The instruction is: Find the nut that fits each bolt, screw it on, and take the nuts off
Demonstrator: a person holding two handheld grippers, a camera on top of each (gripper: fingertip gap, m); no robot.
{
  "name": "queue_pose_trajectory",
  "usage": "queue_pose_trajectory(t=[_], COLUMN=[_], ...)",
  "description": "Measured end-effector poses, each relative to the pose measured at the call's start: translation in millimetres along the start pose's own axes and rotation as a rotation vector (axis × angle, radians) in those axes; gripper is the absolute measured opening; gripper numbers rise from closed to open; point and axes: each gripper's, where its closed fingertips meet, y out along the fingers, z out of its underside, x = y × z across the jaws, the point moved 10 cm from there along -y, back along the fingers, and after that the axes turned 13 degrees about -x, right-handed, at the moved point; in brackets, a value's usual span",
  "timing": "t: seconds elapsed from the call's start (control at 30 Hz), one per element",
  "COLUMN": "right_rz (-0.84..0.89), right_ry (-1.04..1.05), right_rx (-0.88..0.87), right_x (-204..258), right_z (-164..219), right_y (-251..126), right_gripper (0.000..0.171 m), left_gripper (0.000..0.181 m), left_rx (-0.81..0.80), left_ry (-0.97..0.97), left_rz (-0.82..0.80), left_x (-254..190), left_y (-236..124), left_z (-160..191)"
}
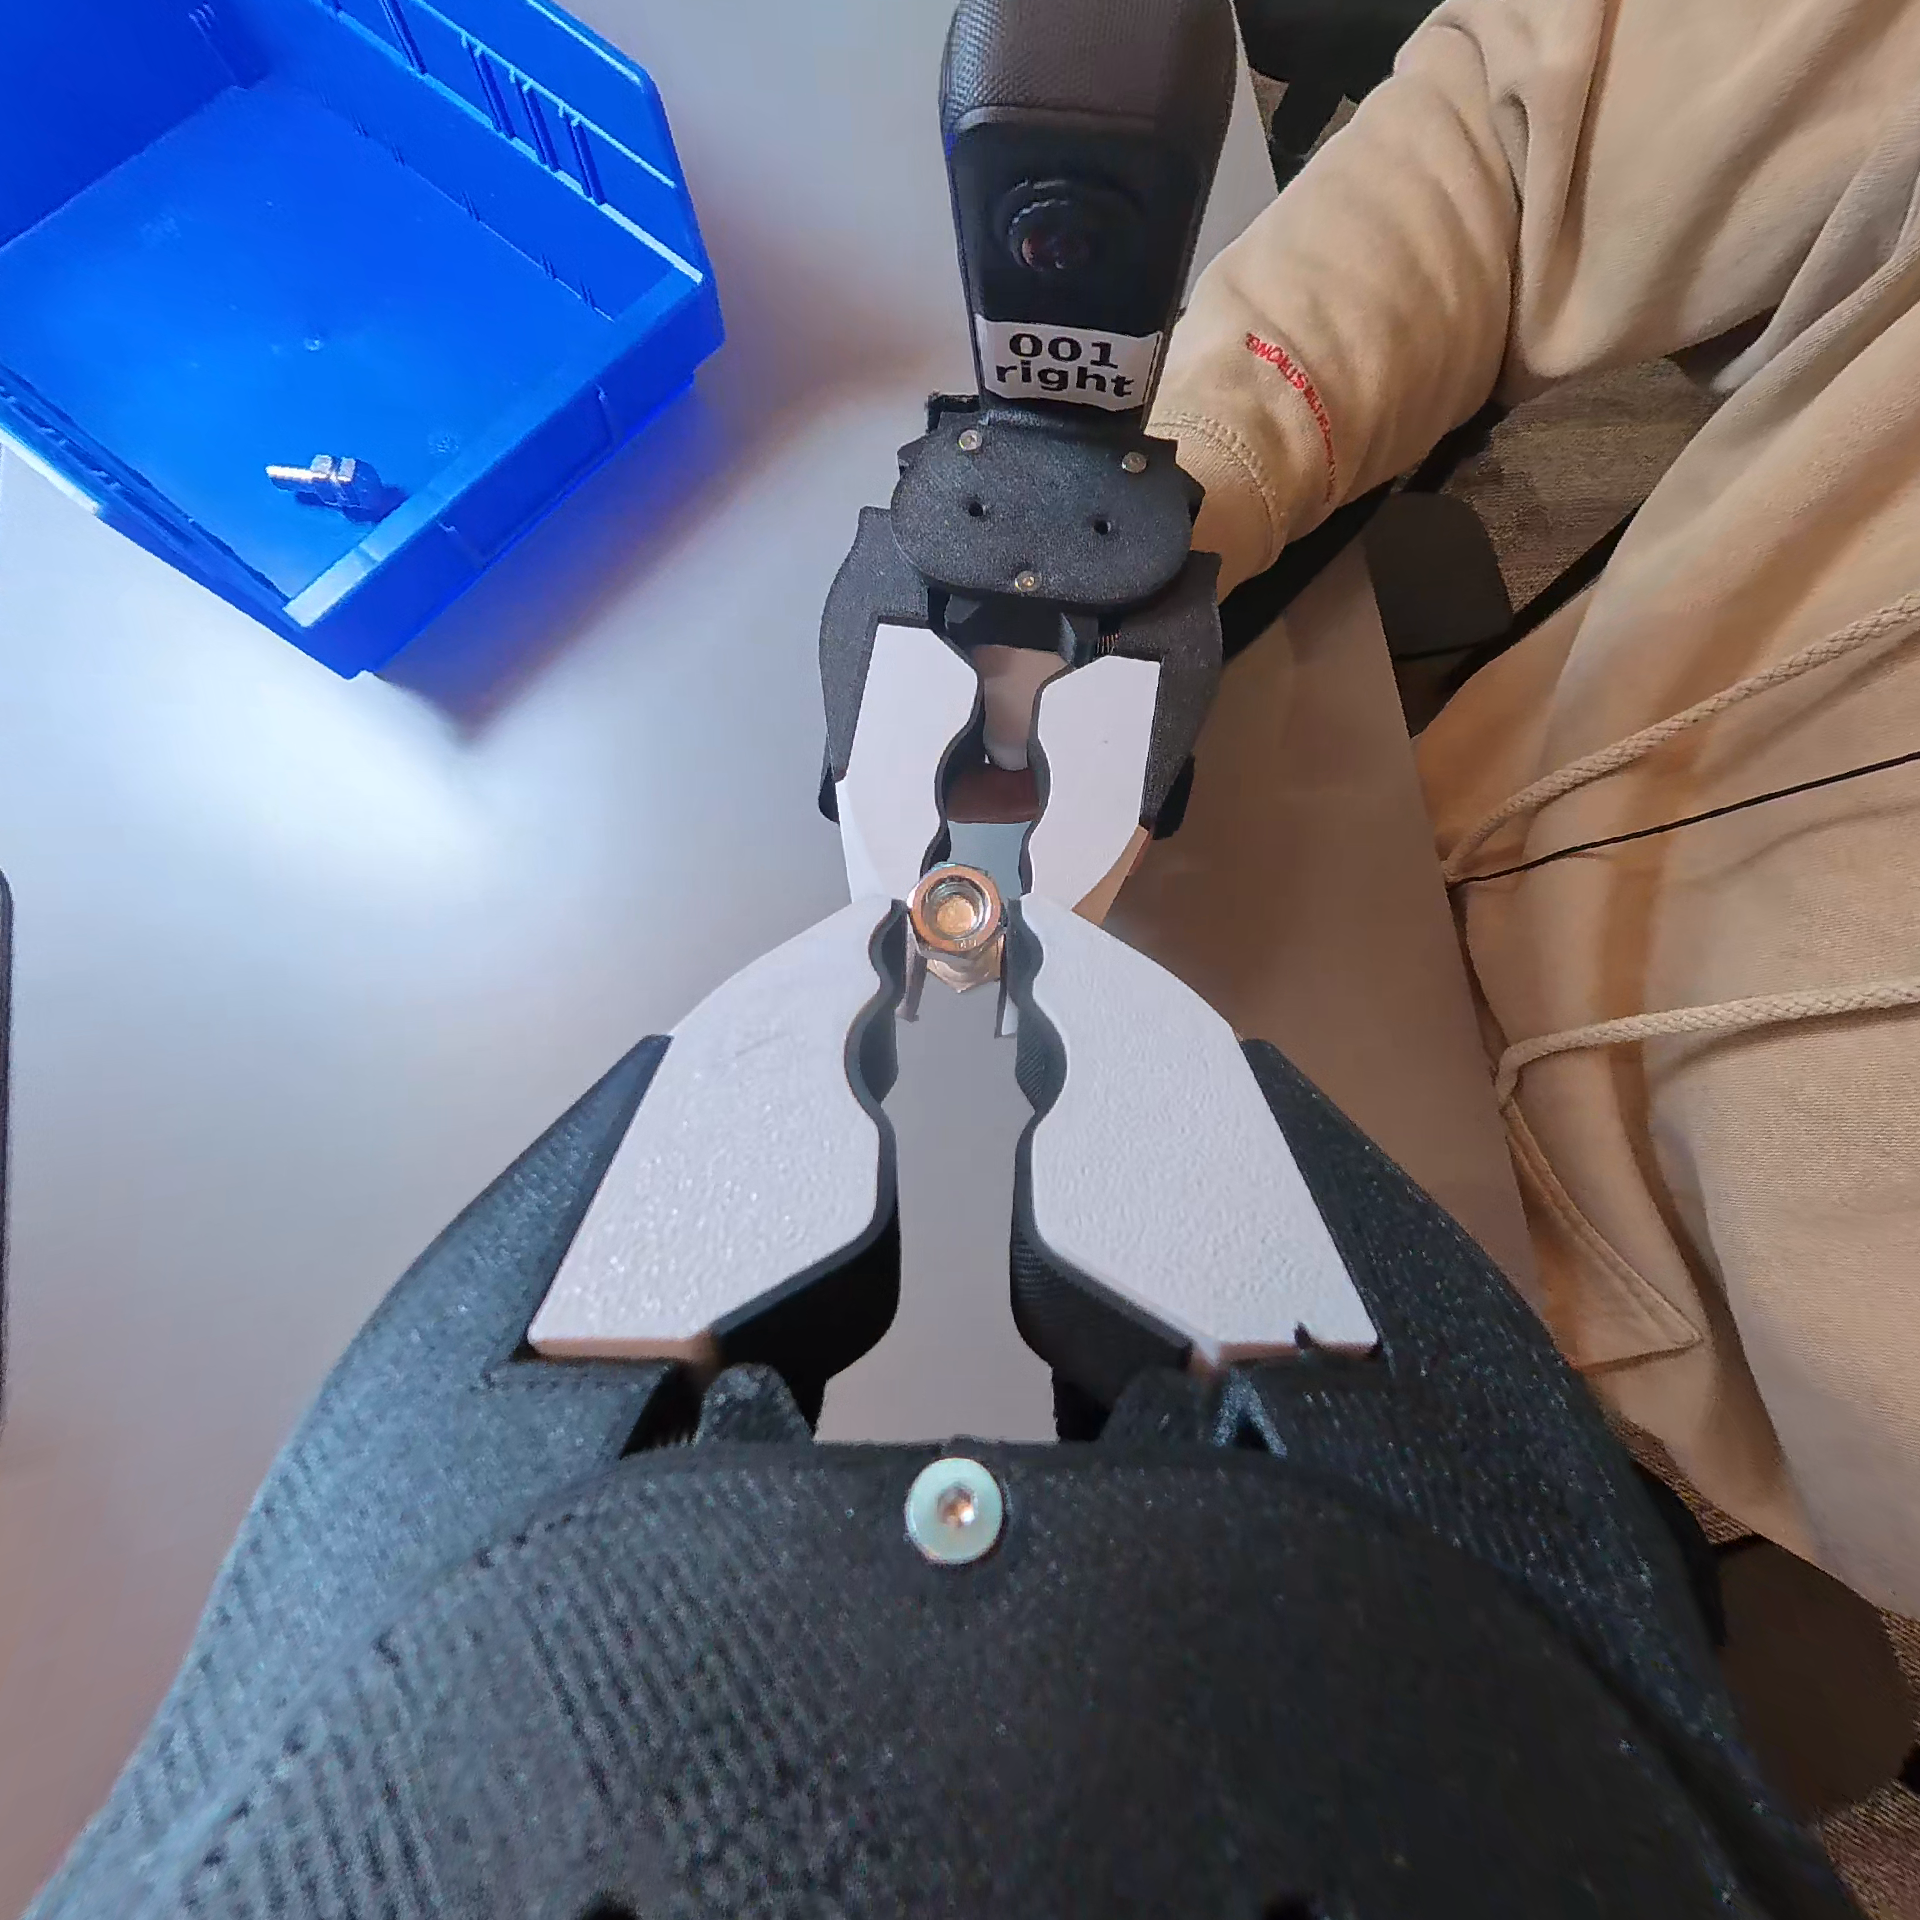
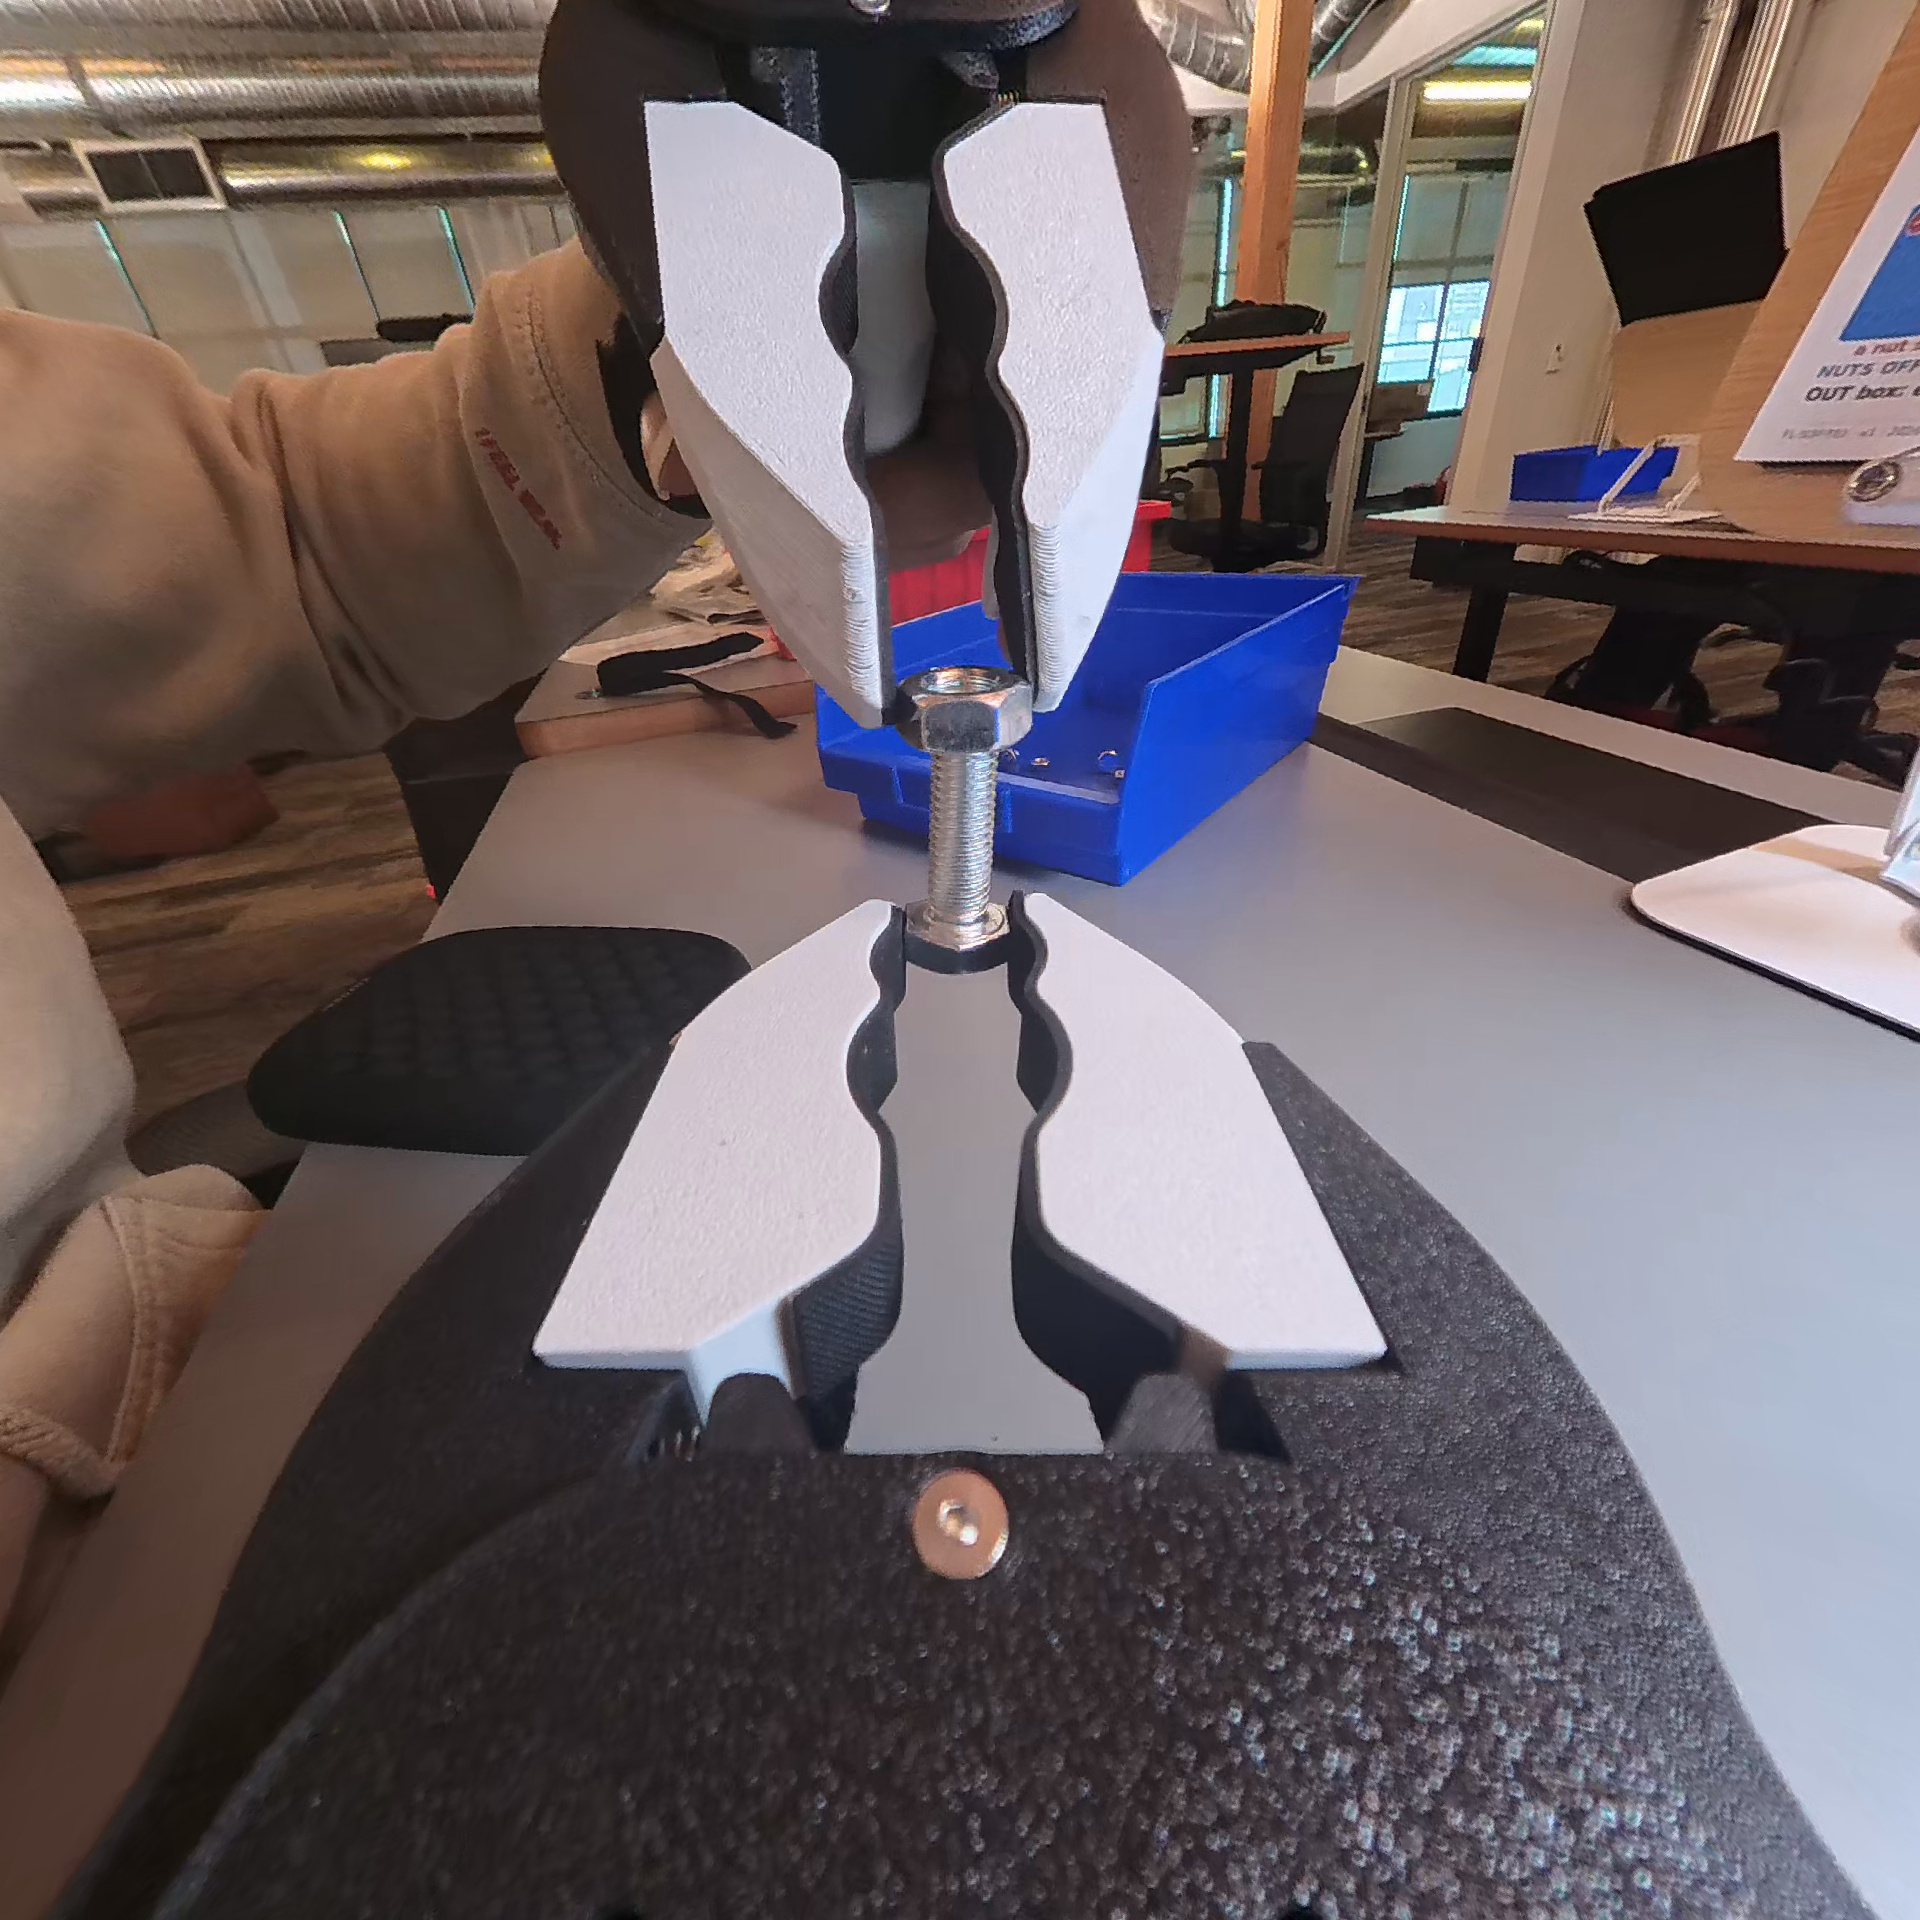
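**Nut at bolt tip, held between both grippers**

Upper left of the left wrist view: an open blue plastic bin stands on the grey tabletop, with one small silver fastener lying inside.

Centre frame: my left gripper is closed narrow on the silver hexagonal steel nut. My right gripper, directly opposite, is clamped on the head of the silver threaded steel bolt. The bolt's long axis runs straight from one set of fingertips to the other, vertical in the right wrist view. The nut sits at its far tip, with bare thread below.

Judgement: any turn must stay about this shared axis, or the thread may bind.

Right of frame: a beige fabric sleeve carries small red lettering. The right gripper's body bears a white printed label. A white printed sheet stands upper right in the right wrist view. Text not reproduced.
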Motion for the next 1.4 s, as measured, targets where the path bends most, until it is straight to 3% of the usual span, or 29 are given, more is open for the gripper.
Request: queue_pose_trajectory(t=[0.23, 0.57, 0.93, 1.2, 1.4], right_rz=[0.002, 0.014, -0.021, -0.010, -0.027], right_ry=[0.000, 0.005, 0.000, -0.006, -0.007], right_rx=[-0.009, -0.021, -0.075, -0.031, -0.090], right_x=[0.0, -1.2, -0.2, -0.5, -1.2], right_z=[-0.9, -0.9, -5.4, 0.3, -5.6], right_y=[-0.8, -1.2, -4.0, -0.3, -3.7], right_gripper=[0.019, 0.019, 0.018, 0.019, 0.019], left_gripper=[0.027, 0.027, 0.014, 0.028, 0.016], left_rx=[-0.098, -0.527, -0.618, -0.730, -0.751], left_ry=[0.012, -0.005, -0.023, -0.098, -0.126], left_rz=[-0.015, -0.228, -0.285, -0.175, -0.253], left_x=[-6.8, -17.6, -11.3, -17.2, -7.6], left_y=[-6.7, 0.6, -7.3, 3.9, -3.3], left_z=[1.6, 43.0, 55.5, 63.4, 74.2])
